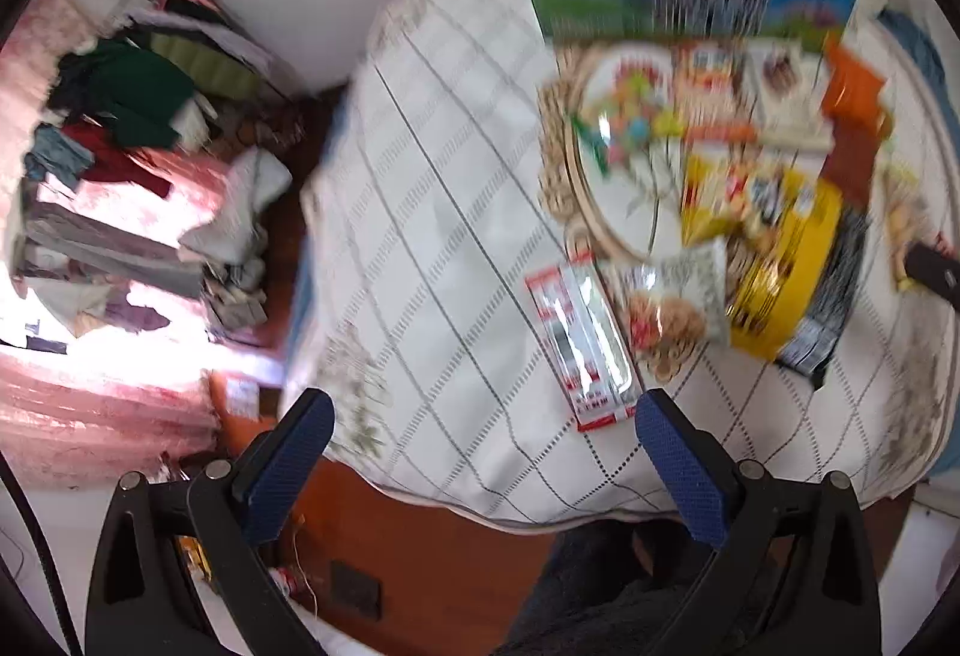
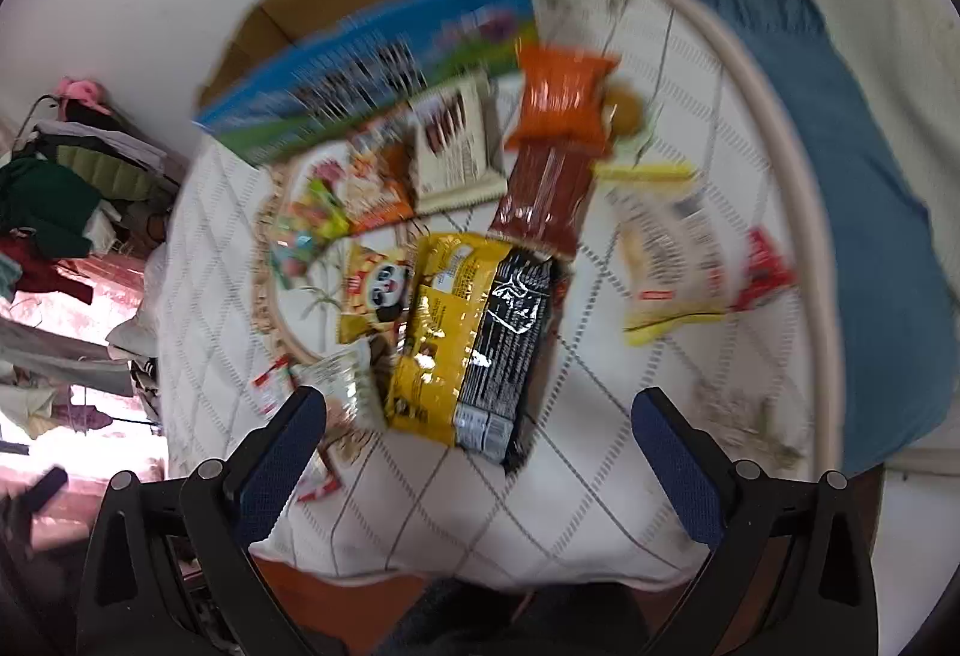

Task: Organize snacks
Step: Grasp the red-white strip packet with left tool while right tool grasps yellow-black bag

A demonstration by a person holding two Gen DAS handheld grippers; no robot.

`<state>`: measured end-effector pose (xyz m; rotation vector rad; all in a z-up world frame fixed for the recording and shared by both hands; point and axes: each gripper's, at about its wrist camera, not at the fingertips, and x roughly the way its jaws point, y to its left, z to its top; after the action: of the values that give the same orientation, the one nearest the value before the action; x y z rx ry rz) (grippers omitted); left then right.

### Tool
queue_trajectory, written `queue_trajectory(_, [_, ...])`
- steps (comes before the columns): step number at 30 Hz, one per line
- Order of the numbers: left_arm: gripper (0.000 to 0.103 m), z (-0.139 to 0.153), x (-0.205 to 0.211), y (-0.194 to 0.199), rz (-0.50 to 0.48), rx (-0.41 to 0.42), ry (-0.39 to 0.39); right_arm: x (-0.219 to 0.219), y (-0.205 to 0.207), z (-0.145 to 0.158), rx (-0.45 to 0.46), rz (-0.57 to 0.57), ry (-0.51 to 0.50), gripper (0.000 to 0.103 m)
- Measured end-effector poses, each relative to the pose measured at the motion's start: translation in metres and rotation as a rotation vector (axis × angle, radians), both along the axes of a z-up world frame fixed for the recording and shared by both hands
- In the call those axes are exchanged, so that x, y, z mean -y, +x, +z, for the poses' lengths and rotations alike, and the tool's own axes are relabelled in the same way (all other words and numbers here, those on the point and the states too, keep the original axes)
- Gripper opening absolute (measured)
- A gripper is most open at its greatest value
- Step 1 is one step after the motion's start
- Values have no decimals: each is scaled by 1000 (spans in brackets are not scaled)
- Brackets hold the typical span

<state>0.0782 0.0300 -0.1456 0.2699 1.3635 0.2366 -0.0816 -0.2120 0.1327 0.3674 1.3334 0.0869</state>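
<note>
Left gripper (image 1: 483, 467): blue-padded fingers wide apart, nothing between them, held over the near edge of the quilted cloth (image 1: 444, 260). Right gripper (image 2: 480, 467): fingers likewise spread and empty, over the near edge of the same cloth.

Nearest the left gripper: a long red-and-white packet (image 1: 585, 344), just beyond its right finger. Nearest the right gripper: a large yellow-and-black bag (image 2: 474, 338), straight ahead between the fingers. The snacks lie in a loose, overlapping pile mid-cloth, partly on a woven-rimmed plate (image 2: 282, 317). A panda-print yellow pack (image 2: 375, 293) is left of the big bag; a dark red pack (image 2: 543, 200) and an orange pack (image 2: 561, 95) are farther off. A pale packet (image 2: 669, 260) and a small red one (image 2: 765, 272) sit apart to the right. An open carton with a blue printed side (image 2: 366, 62) stands at the far end.

Risks (judgement):
- Both views motion-blurred; aim may be off.
- Glossy film packs can slip from the pads.
- Overlap: lifting one may drag neighbours.
- Hard closure could crush contents.
- Packets near the cloth's near edge could be pushed off.
</note>
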Motion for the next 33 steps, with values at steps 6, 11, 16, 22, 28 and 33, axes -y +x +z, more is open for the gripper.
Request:
queue_trajectory(6, [101, -82, -27, 26, 166, -168, -197, -21, 30, -72, -114, -1, -28, 103])
queue_trajectory(11, [91, -129, -43, 52, 264, -205, -317, -28, 42, -109, -203, -53, 1, 103])
queue_trajectory(16, [58, -150, -43, 66, 208, -216, -311, -38, 52, -134, -260, -115, 16, 103])
queue_trajectory(22, [52, -138, -54, 72, 106, -179, -251, -64, 63, -153, -275, -68, -91, 96])
queue_trajectory(28, [54, -143, -73, 78, 46, -211, -320, -69, 42, -159, -288, 123, -201, 94])
queue_trajectory(33, [73, -165, -73, 81, 40, -274, -372, -80, 26, -169, -286, 238, -281, 94])
